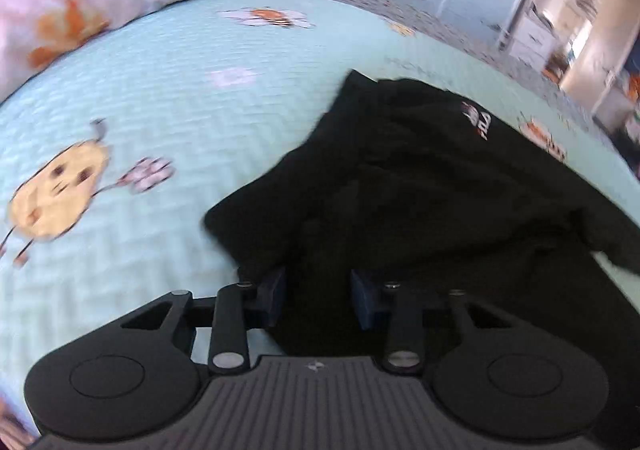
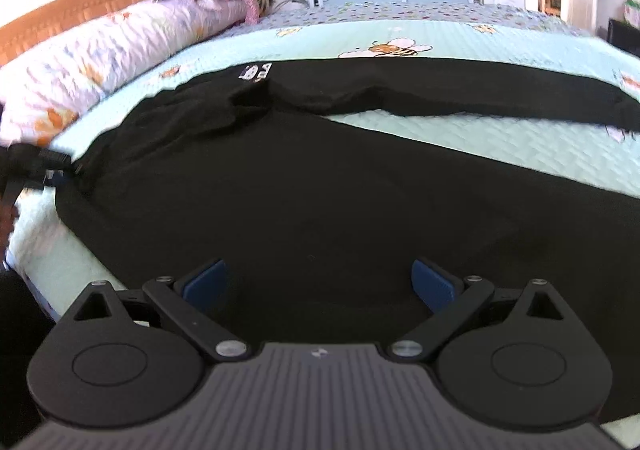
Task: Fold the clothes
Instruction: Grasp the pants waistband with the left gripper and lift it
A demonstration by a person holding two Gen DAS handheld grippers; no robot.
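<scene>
Black trousers [image 2: 320,178] spread flat on the quilted bed [image 2: 500,146].
Left wrist view: left hand-held gripper [image 1: 318,296] part-closed astride the trousers' edge, blue pads [image 1: 364,300] apparently not pinching. Right wrist view: right hand-held gripper [image 2: 318,282] released, wide over the cloth; pink bolster [image 2: 120,50] at the headboard.

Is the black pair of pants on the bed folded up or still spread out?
Spread out: the black pants lie flat on the bed cover, both legs apart, unfolded.

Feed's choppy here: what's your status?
Left hand-held gripper over black garment edge, grip unclear. Right hand-held gripper open above it. Nothing blocking.
</scene>
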